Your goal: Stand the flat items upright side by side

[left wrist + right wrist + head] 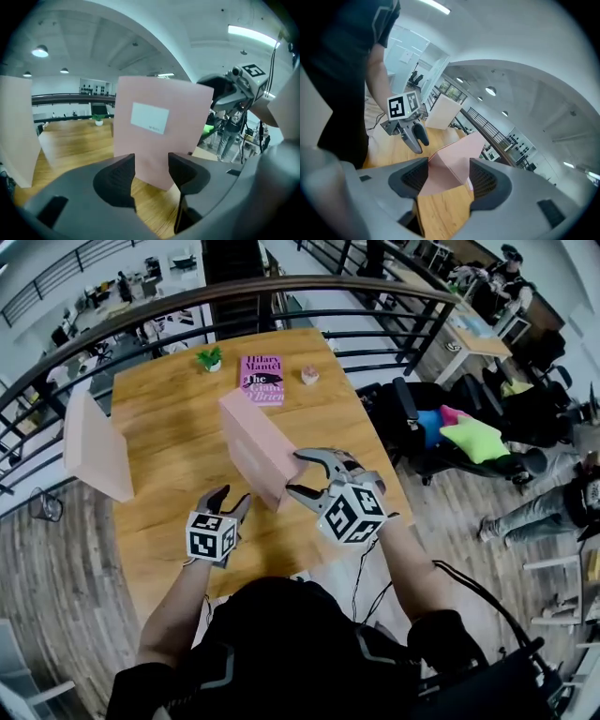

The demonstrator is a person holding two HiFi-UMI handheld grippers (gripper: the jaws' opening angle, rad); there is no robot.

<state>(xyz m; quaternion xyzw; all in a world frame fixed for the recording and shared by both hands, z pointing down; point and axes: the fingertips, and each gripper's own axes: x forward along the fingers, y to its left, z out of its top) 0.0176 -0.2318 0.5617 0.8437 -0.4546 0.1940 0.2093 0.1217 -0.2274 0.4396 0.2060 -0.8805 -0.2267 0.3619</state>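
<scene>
The right hand-held gripper (295,474) is clamping the near end of a pink flat item (253,442) in the middle of the wooden desk (178,427). Its own view is showing the pink cover filling the gap from one pad to the other, so the pads seem to be pressing on it, though the wide-angle bend is making the contact hard to confirm. The item is standing on edge and tilting, with a white label facing the left hand-held gripper (151,173) and a lower corner meeting or nearly meeting the desk top. The left hand-held gripper is hovering just on the person's side of that item, its jaws standing well apart with nothing between them; only the pink cover and bare wood are showing through the gap. A second pink flat item (94,446) is standing upright at the desk's left edge, well apart from the first. Toward the far end a book (261,379) with a pink cover is lying flat, with a small potted plant (210,358) just to its left and a small pink object (310,375) just to its right.
</scene>
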